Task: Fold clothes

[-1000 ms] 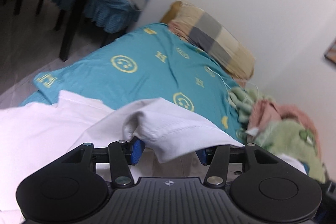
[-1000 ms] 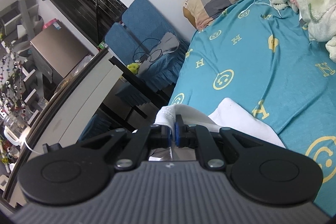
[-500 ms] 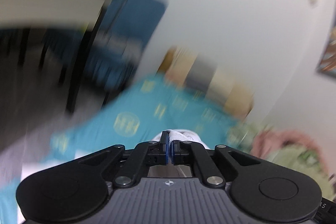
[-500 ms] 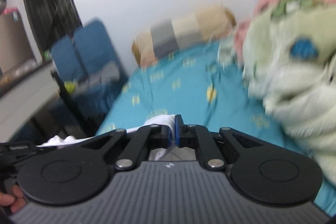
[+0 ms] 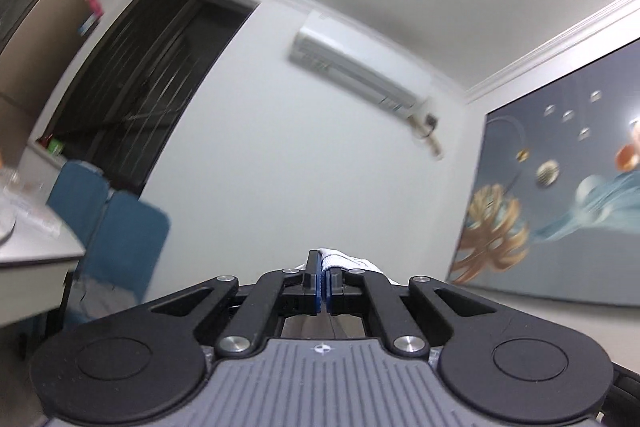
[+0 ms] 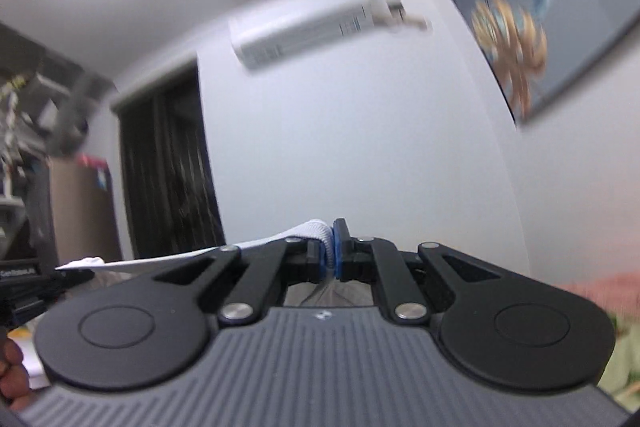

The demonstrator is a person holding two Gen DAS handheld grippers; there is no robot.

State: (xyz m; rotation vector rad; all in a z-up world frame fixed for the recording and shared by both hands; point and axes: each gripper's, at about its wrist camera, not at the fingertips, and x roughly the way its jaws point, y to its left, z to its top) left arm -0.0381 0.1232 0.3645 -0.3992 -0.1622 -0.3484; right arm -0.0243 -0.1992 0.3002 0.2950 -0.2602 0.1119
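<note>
A white garment [image 6: 280,241] is pinched at two points and held up high. My left gripper [image 5: 323,277] is shut on a bunched white hem [image 5: 344,261] that pokes out past its blue pads. My right gripper [image 6: 331,251] is shut on another edge of the white garment, which stretches taut to the left as a thin band toward the other hand's gripper [image 6: 24,287]. Both cameras tilt upward at the wall, so the rest of the cloth hangs hidden below the gripper bodies.
Ahead is a white wall with an air conditioner [image 5: 360,67] and a dark doorway [image 5: 132,99]. A large painting [image 5: 560,211] hangs on the right wall. A blue chair [image 5: 116,235] and a table edge [image 5: 36,255] stand at lower left. A hand [image 6: 12,367] shows at the lower left.
The left gripper closed on the white hem, then both grippers rose sharply and tilted up. The teal bed and pillow dropped out of view; wall and ceiling now fill both views.
</note>
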